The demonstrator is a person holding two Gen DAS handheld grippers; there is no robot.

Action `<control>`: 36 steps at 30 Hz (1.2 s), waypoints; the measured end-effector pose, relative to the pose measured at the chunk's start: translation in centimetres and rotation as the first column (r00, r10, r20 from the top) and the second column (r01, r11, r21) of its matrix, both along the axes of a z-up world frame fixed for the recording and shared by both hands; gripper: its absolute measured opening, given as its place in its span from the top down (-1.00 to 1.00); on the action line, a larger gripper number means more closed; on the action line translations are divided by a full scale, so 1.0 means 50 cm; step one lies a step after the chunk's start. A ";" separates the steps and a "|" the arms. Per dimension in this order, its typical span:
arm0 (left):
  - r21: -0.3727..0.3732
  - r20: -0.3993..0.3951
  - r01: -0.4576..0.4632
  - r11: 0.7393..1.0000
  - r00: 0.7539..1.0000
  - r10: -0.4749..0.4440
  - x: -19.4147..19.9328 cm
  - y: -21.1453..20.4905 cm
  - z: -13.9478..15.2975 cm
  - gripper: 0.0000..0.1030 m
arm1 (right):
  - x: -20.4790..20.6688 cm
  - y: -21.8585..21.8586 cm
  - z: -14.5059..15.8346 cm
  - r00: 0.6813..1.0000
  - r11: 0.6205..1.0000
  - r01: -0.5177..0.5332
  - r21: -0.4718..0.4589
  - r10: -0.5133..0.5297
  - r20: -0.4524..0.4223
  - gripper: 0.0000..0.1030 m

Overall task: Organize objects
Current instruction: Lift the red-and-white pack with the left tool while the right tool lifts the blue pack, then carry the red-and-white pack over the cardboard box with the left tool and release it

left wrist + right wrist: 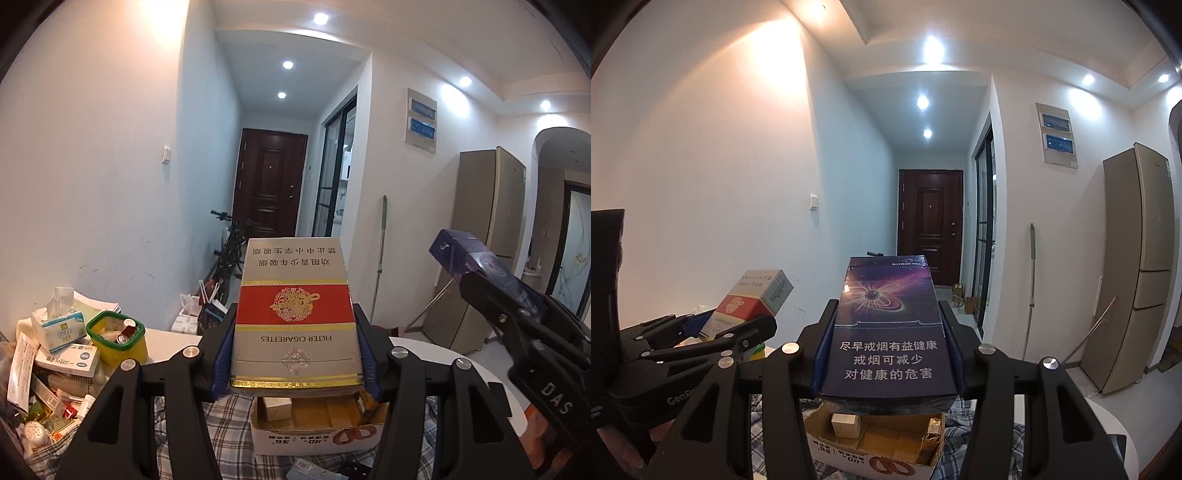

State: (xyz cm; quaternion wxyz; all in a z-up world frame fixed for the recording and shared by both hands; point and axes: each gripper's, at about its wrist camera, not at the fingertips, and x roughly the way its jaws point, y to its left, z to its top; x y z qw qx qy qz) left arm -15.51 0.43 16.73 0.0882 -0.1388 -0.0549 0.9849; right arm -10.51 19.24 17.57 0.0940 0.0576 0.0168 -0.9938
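My left gripper [295,354] is shut on a silver and red cigarette carton [293,317], held flat in the air above an open cardboard box [314,435]. My right gripper [886,347] is shut on a dark blue cigarette carton [886,332], also above the cardboard box [871,446]. In the left wrist view the right gripper [517,317] with the blue carton [461,254] shows at the right. In the right wrist view the left gripper [701,332] with the red carton [753,299] shows at the left. The box holds a few small packs.
The box sits on a plaid cloth [229,428] over a white table [424,350]. At the left lie a tissue pack [59,325], a yellow-green tub [118,336] and a heap of small packages [55,387]. A bicycle [229,251] and fridge [1137,266] stand beyond.
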 end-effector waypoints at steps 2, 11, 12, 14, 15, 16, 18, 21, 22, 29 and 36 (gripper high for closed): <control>-0.017 0.015 -0.026 1.000 1.000 0.026 -0.018 0.005 -0.007 -0.12 | -0.011 0.003 -0.006 1.000 1.000 -0.007 -0.005 0.007 0.021 0.04; -0.063 0.127 -0.025 0.998 0.991 0.033 -0.098 0.026 -0.074 -0.13 | -0.079 0.012 -0.044 0.993 1.000 0.013 0.003 -0.013 0.121 0.04; -0.071 0.139 -0.026 0.997 0.990 0.036 -0.108 0.028 -0.083 -0.13 | -0.086 0.013 -0.049 0.991 1.000 0.015 0.004 -0.016 0.132 0.04; -0.087 0.164 -0.010 0.996 0.986 0.024 -0.128 0.035 -0.099 -0.13 | -0.103 0.014 -0.061 0.988 1.000 0.021 0.013 -0.023 0.154 0.04; -0.099 0.184 0.001 0.995 0.983 0.017 -0.140 0.041 -0.111 -0.13 | -0.109 0.013 -0.068 0.986 1.000 0.023 0.017 -0.026 0.166 0.04; -0.107 0.201 0.009 0.994 0.979 0.013 -0.150 0.047 -0.121 -0.13 | -0.118 0.013 -0.076 0.983 1.000 0.022 0.021 -0.025 0.182 0.04; -0.116 0.245 0.028 0.993 0.970 0.002 -0.172 0.057 -0.145 -0.13 | -0.140 0.013 -0.092 0.974 1.000 0.014 0.023 -0.018 0.225 0.04; -0.126 0.310 0.052 0.991 0.951 -0.011 -0.203 0.068 -0.183 -0.13 | -0.172 0.020 -0.116 0.958 1.000 0.006 0.015 -0.010 0.287 0.04; -0.133 0.324 0.052 0.990 0.946 -0.007 -0.212 0.071 -0.195 -0.13 | -0.180 0.021 -0.123 0.954 1.000 0.009 0.017 -0.014 0.301 0.04; -0.199 0.458 0.071 0.977 0.889 0.029 -0.283 0.090 -0.298 -0.13 | -0.208 0.026 -0.143 0.944 0.999 0.025 0.049 -0.040 0.329 0.04; -0.210 0.537 0.099 0.973 0.843 0.031 -0.297 0.100 -0.344 -0.12 | -0.238 0.033 -0.174 0.922 0.998 0.045 0.046 -0.059 0.383 0.04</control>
